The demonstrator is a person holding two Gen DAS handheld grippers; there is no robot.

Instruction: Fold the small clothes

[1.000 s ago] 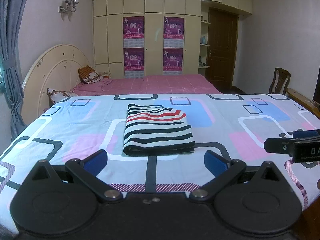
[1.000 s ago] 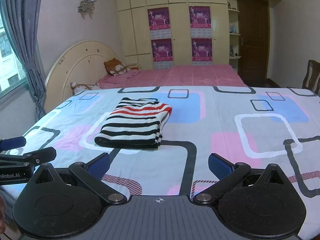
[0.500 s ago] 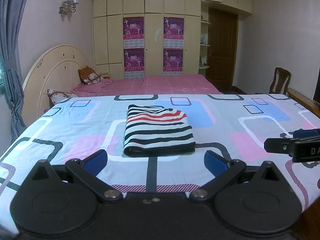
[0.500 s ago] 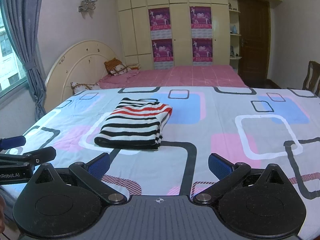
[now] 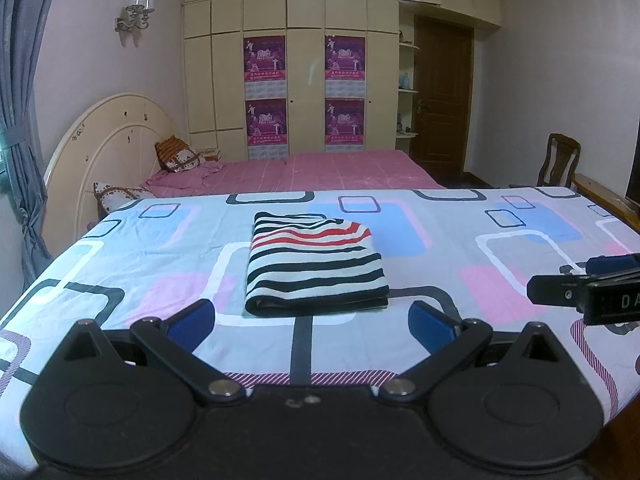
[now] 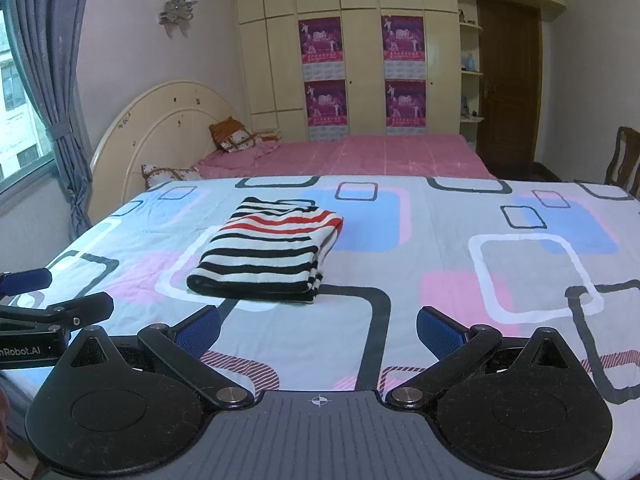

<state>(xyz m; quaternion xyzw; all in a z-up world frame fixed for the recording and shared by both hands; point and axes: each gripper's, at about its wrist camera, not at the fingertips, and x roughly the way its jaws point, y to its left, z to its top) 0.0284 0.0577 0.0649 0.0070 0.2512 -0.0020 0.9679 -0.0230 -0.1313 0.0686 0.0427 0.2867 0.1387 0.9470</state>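
Observation:
A striped garment (image 5: 316,266), black, white and red, lies folded into a flat rectangle on the patterned bedsheet (image 5: 500,280). My left gripper (image 5: 312,326) is open just short of its near folded edge, nothing between the blue pads. In the right wrist view the folded garment (image 6: 268,258) lies ahead and to the left. My right gripper (image 6: 320,330) is open and holds nothing, over the sheet near the bed's front edge. Each gripper shows at the edge of the other's view: the right gripper (image 5: 592,290), the left gripper (image 6: 44,304).
A second bed with a pink cover (image 5: 320,170) and pillows (image 5: 176,158) stands behind. A wooden chair (image 5: 558,160) sits at the far right near the bed's corner. A curtain (image 6: 52,92) and window are on the left, a wardrobe (image 5: 308,80) at the back.

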